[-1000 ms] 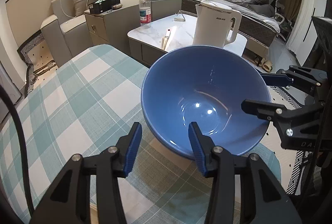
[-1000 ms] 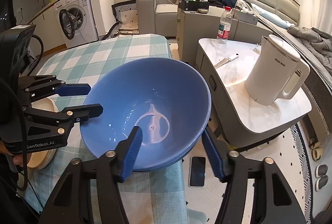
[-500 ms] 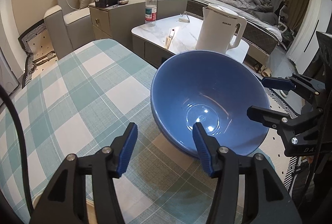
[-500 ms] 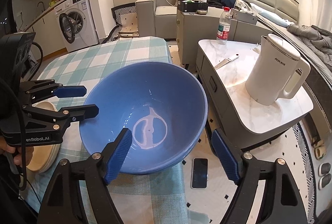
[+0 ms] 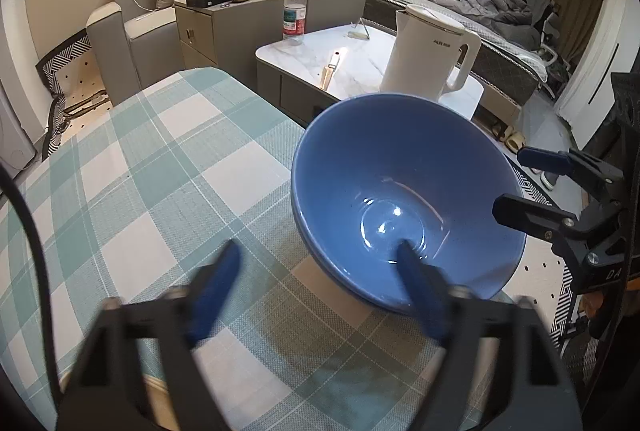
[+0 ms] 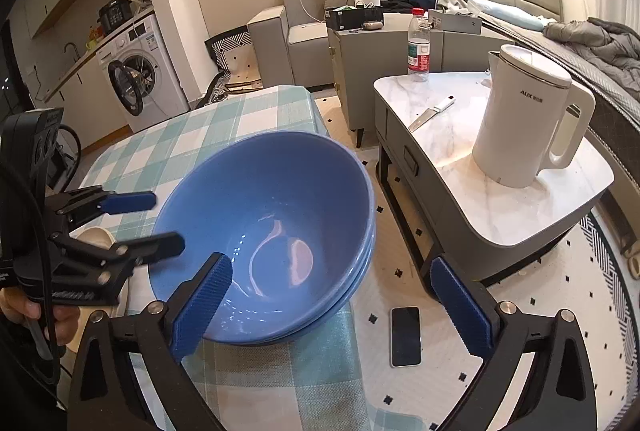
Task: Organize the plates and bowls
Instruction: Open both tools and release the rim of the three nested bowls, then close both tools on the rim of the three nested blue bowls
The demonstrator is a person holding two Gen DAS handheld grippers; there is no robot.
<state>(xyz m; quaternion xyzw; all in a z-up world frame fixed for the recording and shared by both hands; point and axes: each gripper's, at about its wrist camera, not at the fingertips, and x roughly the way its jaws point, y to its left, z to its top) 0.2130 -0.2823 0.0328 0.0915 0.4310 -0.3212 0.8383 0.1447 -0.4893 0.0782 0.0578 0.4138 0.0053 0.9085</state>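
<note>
A stack of blue bowls [image 5: 408,199] [image 6: 276,215] sits at the corner of the table with the green checked cloth [image 5: 160,167]. My left gripper [image 5: 318,291] is blurred and its jaws are opening. One finger is over the bowl's near rim and the other is outside; neither pad presses on it. My right gripper [image 6: 330,307] straddles the opposite rim, its jaws also opening and clear of the bowl. Each gripper shows in the other's view: the right gripper [image 5: 528,185] and the left gripper [image 6: 148,223]. A beige plate [image 6: 94,237] lies under the left gripper.
Beside the table stands a marble side table [image 6: 460,135] with a white kettle [image 6: 528,123], a water bottle [image 6: 418,47] and a knife [image 6: 430,113]. A phone [image 6: 406,335] lies on the floor. A washing machine [image 6: 140,75] and a sofa [image 5: 132,31] stand behind.
Both pairs of jaws have spread wide, off the top bowl's rim. The bowl has settled on the stack, and both hands have stayed about where they were.
</note>
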